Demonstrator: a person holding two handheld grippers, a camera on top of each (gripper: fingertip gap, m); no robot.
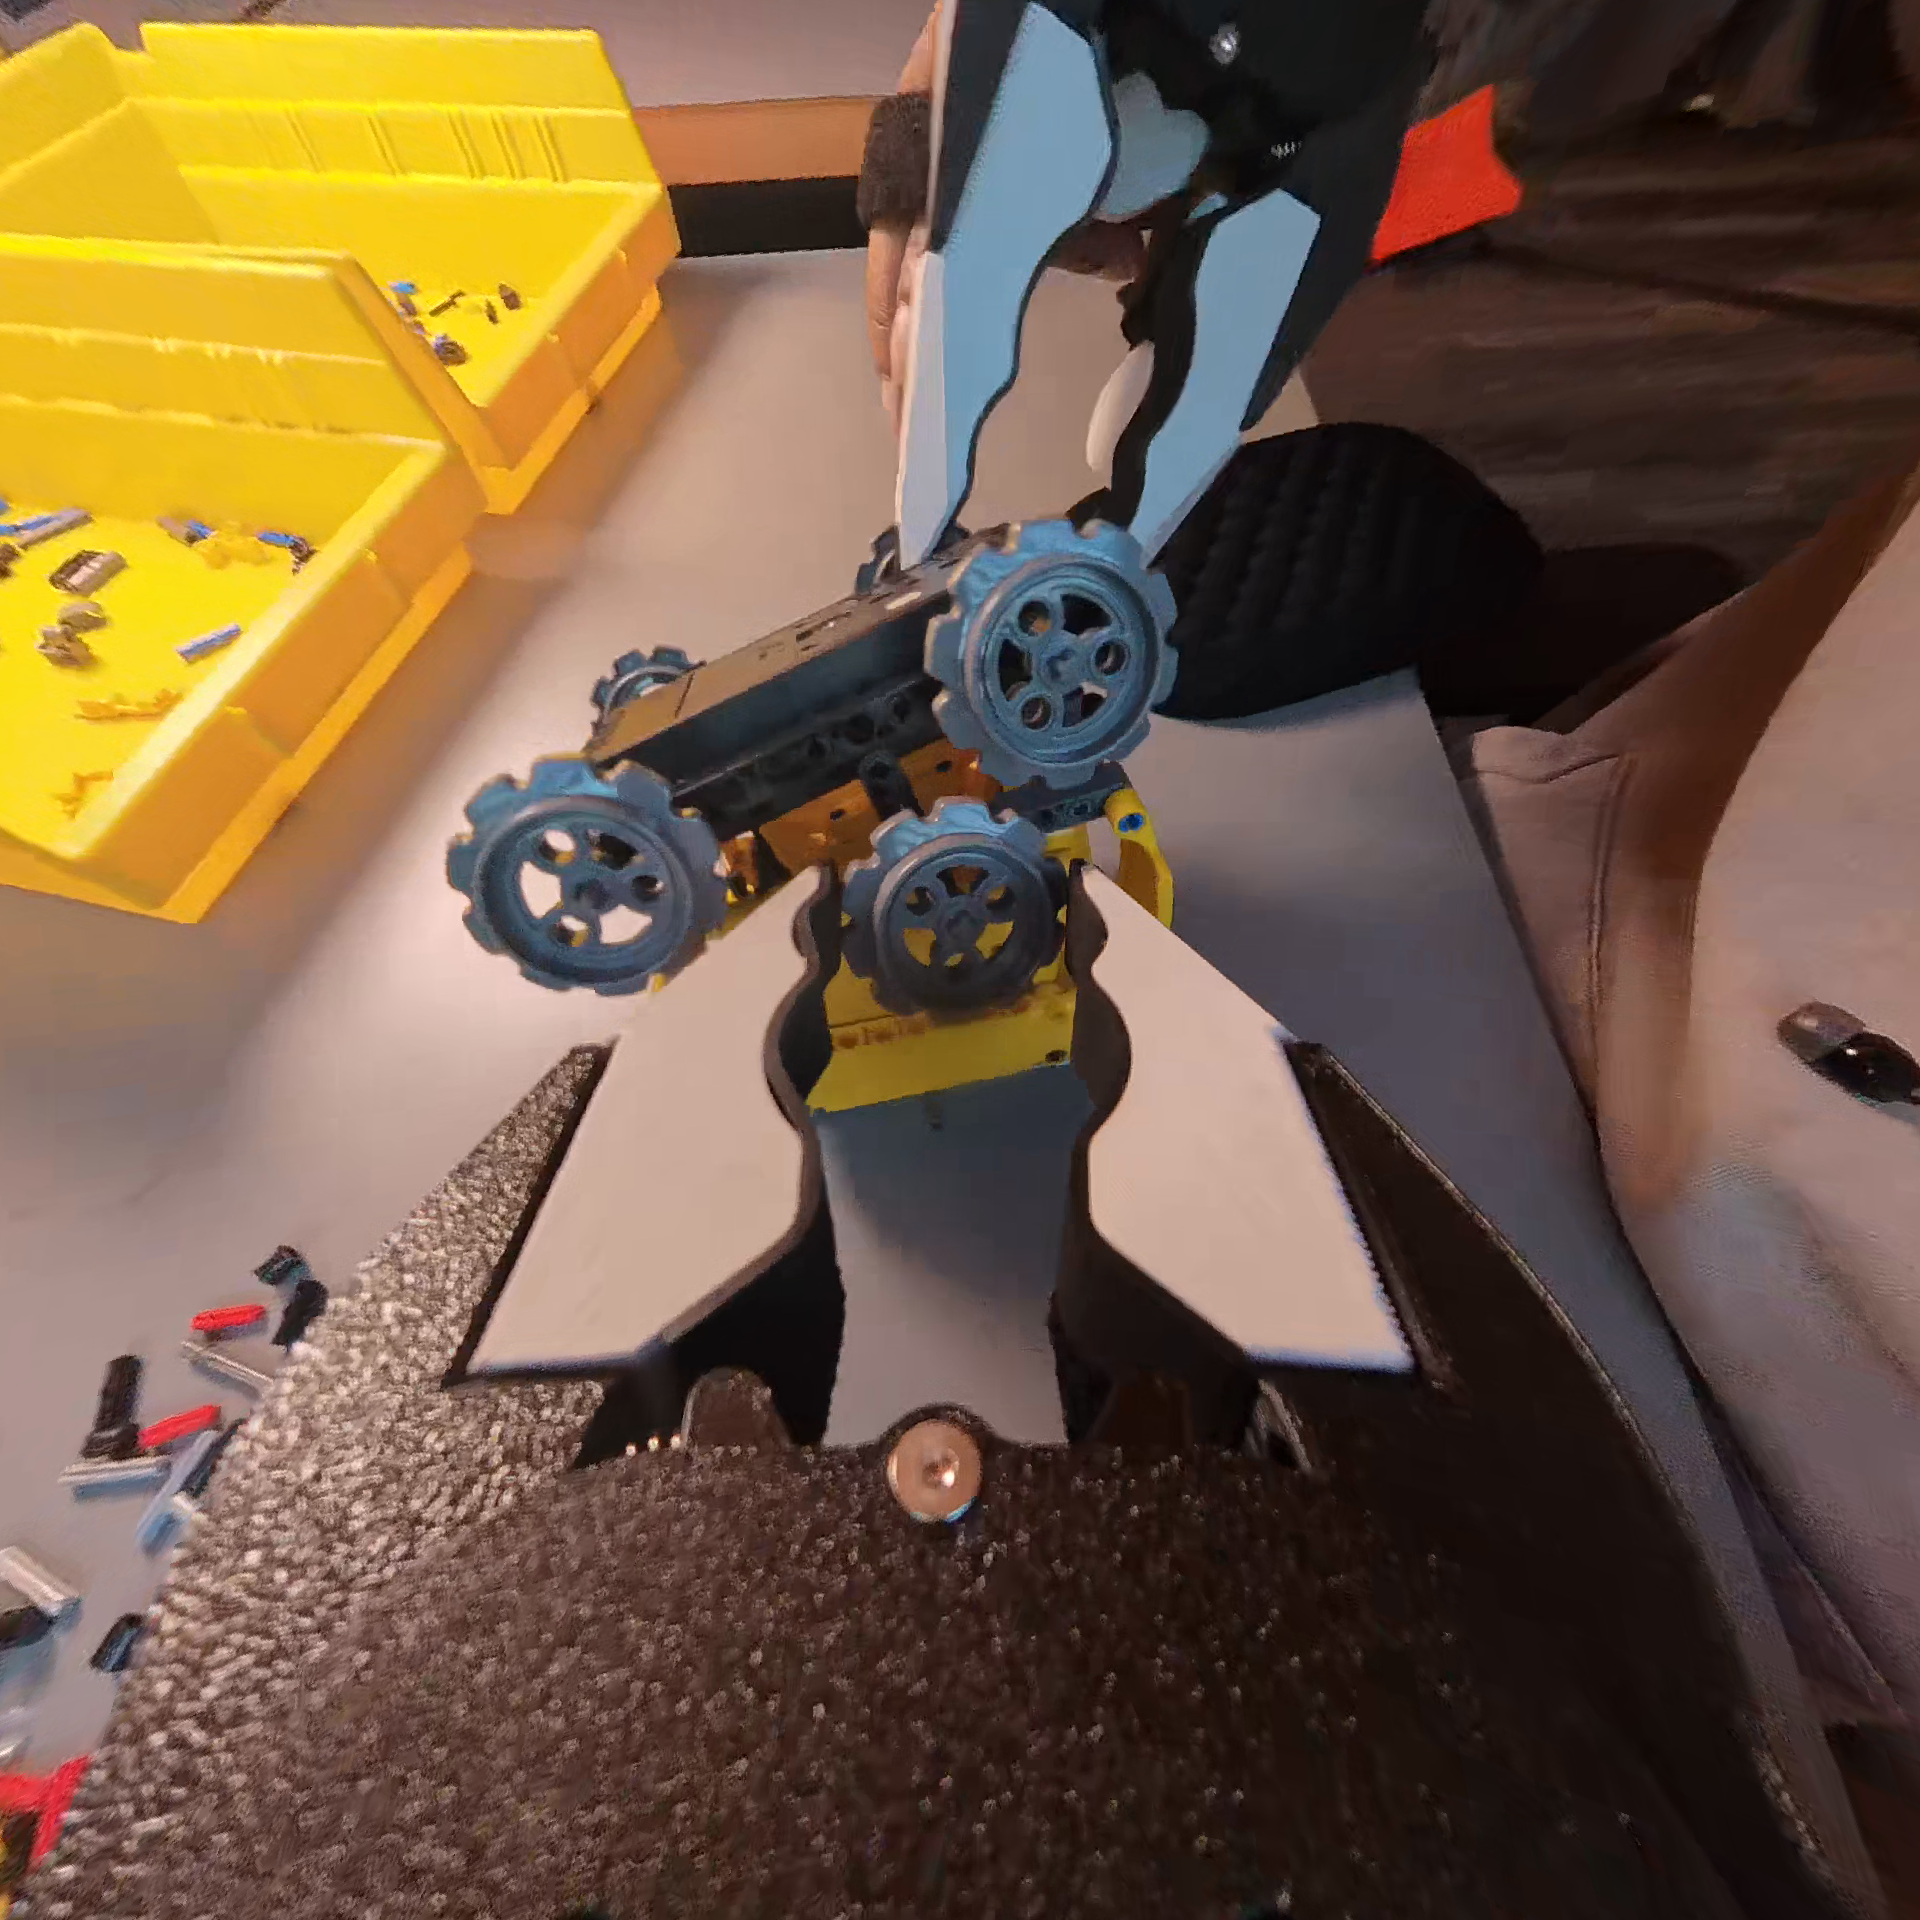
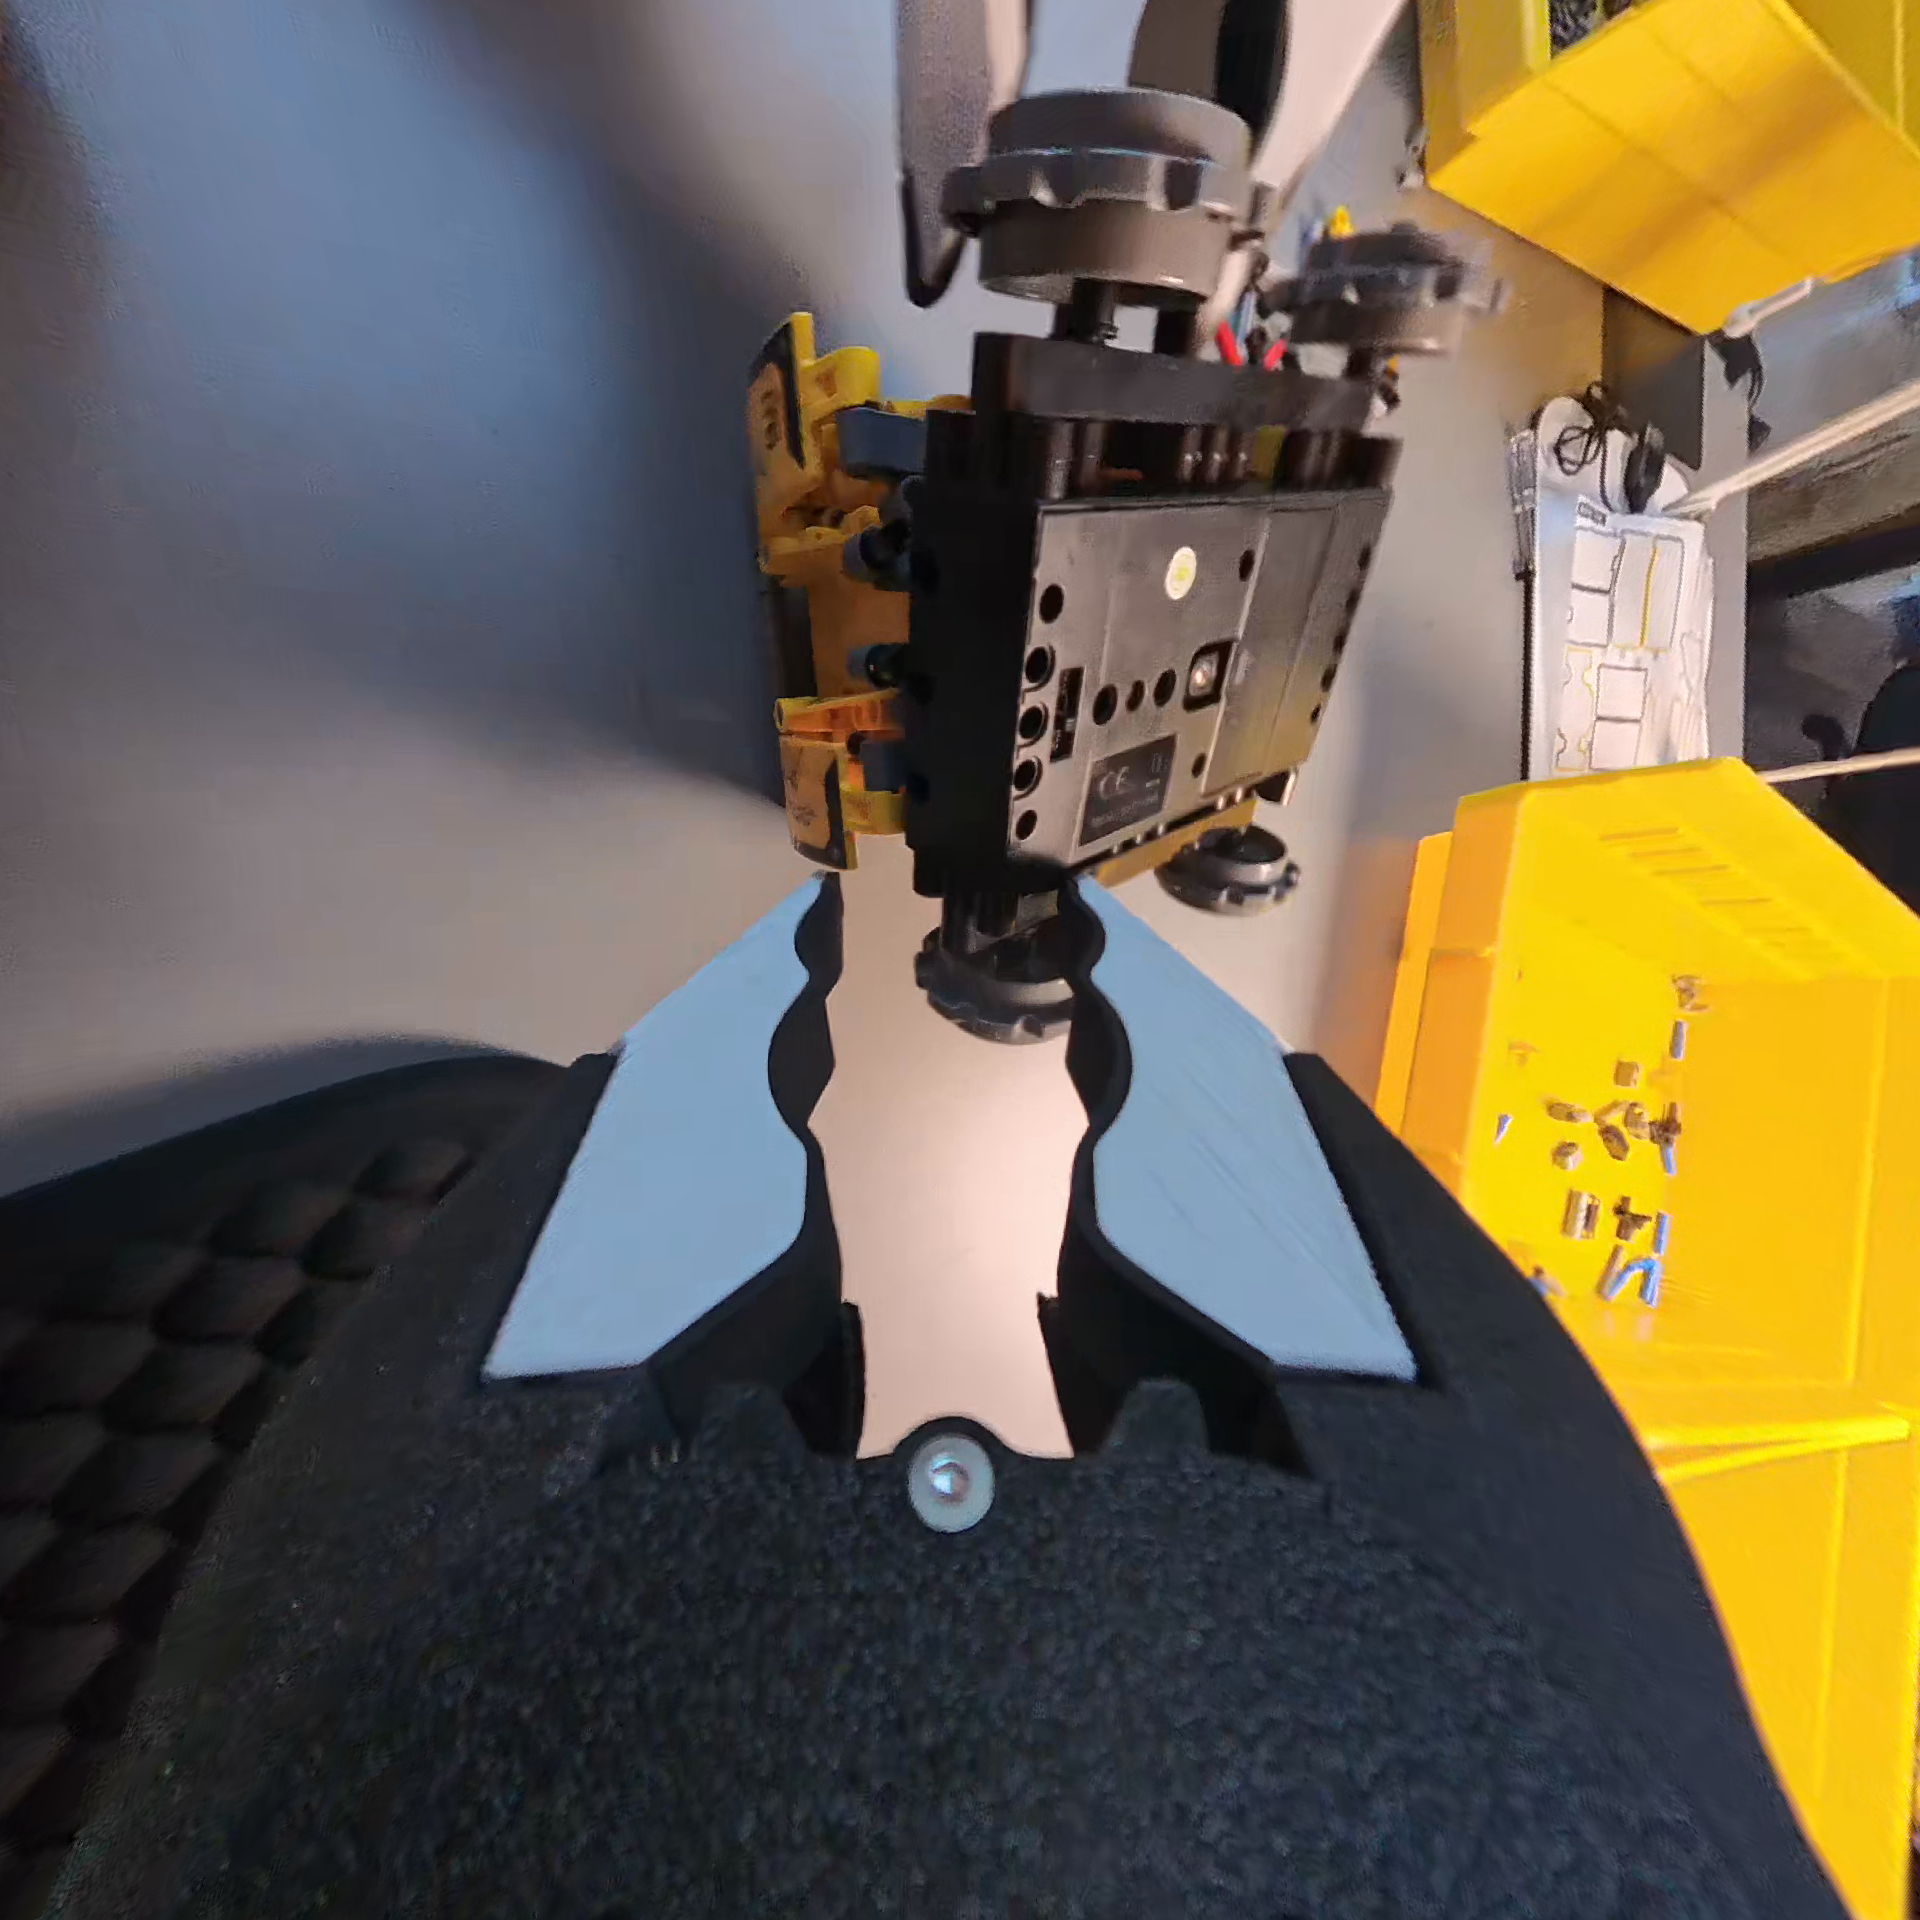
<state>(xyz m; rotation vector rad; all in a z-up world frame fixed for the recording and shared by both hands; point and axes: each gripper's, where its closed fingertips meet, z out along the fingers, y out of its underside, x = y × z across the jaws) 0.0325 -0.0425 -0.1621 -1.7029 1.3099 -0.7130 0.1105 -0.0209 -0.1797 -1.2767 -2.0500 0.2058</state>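
Left wrist view shows the toy vehicle point(image 1: 831, 748) tilted above the grey worktop point(image 1: 364, 1039), one grey wheel point(image 1: 956, 909) gripped between my left fingers point(image 1: 1101, 935). My right gripper point(image 1: 1039, 530) clasps its far wheel point(image 1: 1055, 655). Yellow bins point(image 1: 312, 416) sit left; small loose parts point(image 1: 156, 1423) lie nearby.

One toy vehicle point(image 1: 831, 727), four wheels point(image 1: 1051, 649), three yellow bins point(image 1: 208, 727), two grippers point(image 1: 951, 935).
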